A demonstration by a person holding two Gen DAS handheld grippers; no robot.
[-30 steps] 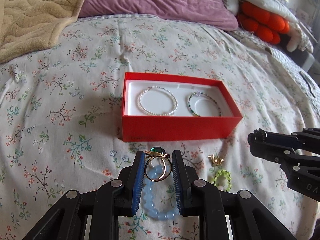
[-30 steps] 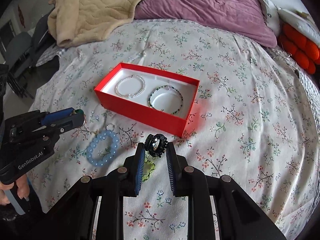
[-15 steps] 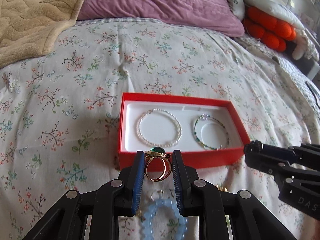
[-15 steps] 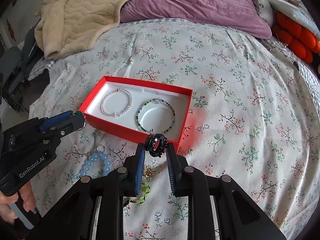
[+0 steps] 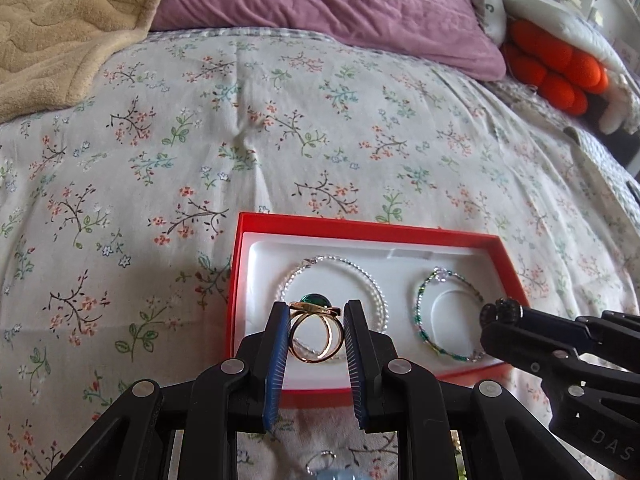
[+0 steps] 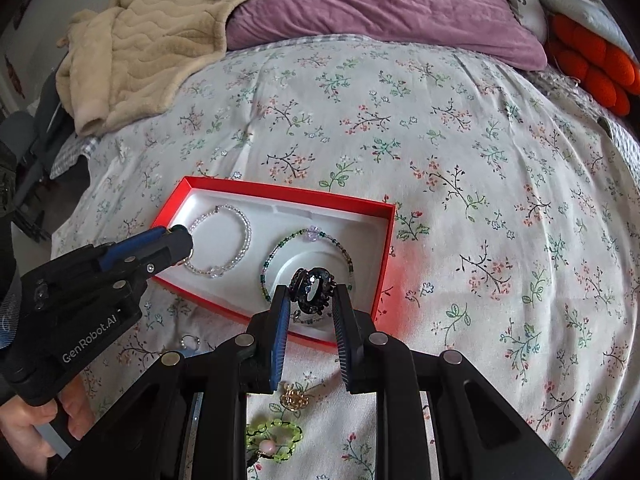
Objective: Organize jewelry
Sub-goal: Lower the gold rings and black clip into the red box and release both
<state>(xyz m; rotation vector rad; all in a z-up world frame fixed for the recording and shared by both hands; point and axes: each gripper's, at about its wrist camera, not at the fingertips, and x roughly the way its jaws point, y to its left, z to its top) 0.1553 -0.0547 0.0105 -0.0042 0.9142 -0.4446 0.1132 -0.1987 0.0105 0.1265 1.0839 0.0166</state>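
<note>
Floral bedspread [image 5: 280, 120] fills both views, a red box [image 5: 360, 230] low at centre. Left gripper [image 5: 316, 330] pinches a gold ring [image 5: 316, 336] with a green stone over the pearl bracelet [image 5: 372, 284] — right gripper [image 6: 308, 296] clamps a black beaded ring [image 6: 312, 286] above the green bracelet [image 6: 276, 252].

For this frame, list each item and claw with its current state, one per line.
Left claw: shut on the gold ring with green stone, over the box.
Right claw: shut on the black beaded ring, over the box.
Red cardboard box: open, no lid on it.
White pearl bracelet: lying flat in the box.
Green beaded bracelet: lying flat in the box.
Lime green beaded ring: on the bedspread, outside the box.
</note>
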